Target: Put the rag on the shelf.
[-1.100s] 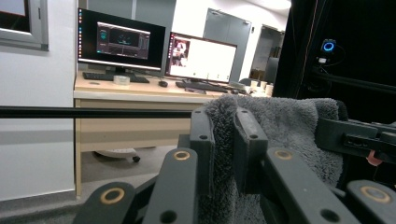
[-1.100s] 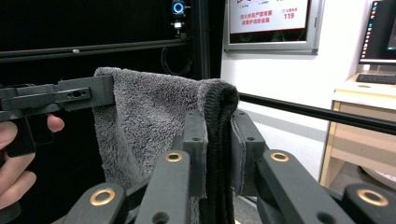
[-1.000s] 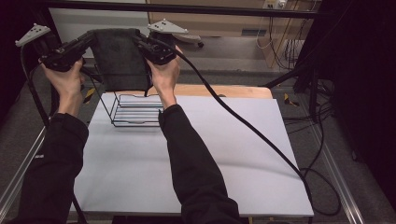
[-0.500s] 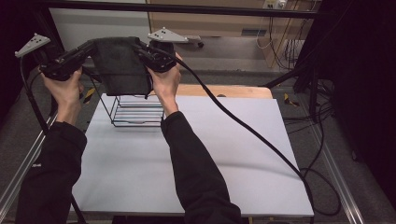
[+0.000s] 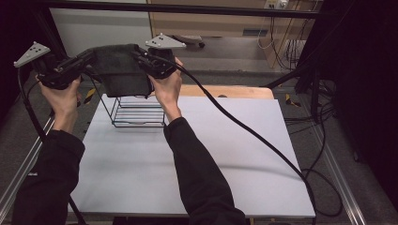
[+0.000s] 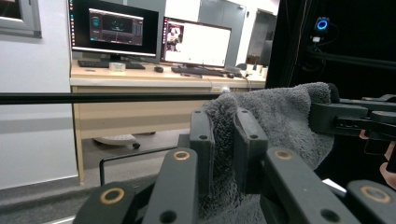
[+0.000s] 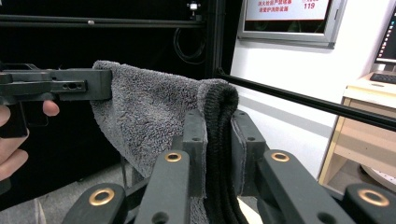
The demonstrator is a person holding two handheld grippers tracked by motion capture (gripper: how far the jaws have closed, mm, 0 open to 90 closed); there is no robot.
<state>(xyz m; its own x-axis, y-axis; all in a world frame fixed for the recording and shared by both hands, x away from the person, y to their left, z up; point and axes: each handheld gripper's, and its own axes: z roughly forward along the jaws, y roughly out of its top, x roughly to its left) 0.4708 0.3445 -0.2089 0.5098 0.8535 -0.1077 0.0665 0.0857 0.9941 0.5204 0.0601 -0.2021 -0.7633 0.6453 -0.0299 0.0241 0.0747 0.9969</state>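
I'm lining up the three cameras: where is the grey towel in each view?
High view: grey towel upper left, hanging above the wire rack.
Left gripper view: centre-right, pinched in this gripper's jaws.
Right gripper view: centre-left, pinched in this gripper's jaws.
Shared landmark: the towel's top edge stretched between the left gripper and the right gripper.

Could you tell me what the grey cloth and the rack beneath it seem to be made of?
The grey cloth looks like terry towelling: a matt, looped, fuzzy pile with a thicker ribbed hem at the corner pinched in the right hand-held gripper. The rack appears to be thin dark metal wire, probably coated; its finish is too small to judge.
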